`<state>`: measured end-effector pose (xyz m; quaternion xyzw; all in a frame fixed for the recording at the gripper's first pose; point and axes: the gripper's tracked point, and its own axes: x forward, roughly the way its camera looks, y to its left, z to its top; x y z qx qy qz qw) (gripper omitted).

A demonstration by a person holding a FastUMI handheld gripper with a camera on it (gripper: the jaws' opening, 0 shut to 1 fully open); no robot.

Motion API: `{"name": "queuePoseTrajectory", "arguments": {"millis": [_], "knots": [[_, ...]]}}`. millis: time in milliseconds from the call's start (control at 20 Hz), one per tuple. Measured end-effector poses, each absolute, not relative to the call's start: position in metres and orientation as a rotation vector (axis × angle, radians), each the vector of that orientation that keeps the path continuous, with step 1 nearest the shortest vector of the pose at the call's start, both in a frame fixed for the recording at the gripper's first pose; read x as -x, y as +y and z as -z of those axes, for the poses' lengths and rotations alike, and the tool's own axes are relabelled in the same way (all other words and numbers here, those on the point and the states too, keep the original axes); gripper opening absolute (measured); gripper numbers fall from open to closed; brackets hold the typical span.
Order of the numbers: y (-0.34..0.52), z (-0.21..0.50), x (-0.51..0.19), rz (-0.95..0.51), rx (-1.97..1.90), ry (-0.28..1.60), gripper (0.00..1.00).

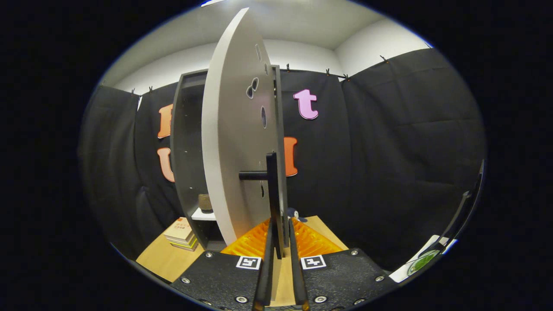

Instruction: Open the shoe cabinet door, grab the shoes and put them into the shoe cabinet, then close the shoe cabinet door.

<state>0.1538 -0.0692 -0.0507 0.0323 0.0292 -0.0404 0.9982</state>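
A stack of books (182, 235) lies on the tabletop (162, 259) beside the shoe cabinet (186, 147), whose inner shelf carries a small brown pot (205, 202). The cabinet door (235, 138) stands ajar, edge toward the camera. The jaws (280, 242) are nearly closed, pinching the door's dark vertical handle (272, 194) between them.

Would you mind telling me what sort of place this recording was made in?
Most likely a staged recording booth, not a home: black cloth walls clipped up, a small shoe cabinet on a wooden table, the gripper closed on its door handle.
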Motion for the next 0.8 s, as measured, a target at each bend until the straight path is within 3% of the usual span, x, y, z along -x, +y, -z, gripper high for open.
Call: {"name": "queuePoseTrajectory", "arguments": {"millis": [300, 800], "knots": [[-0.118, 0.053, -0.149, 0.127, -0.088, 0.053, 0.13], [-0.151, 0.057, -0.139, 0.168, -0.119, 0.054, 0.13]]}}
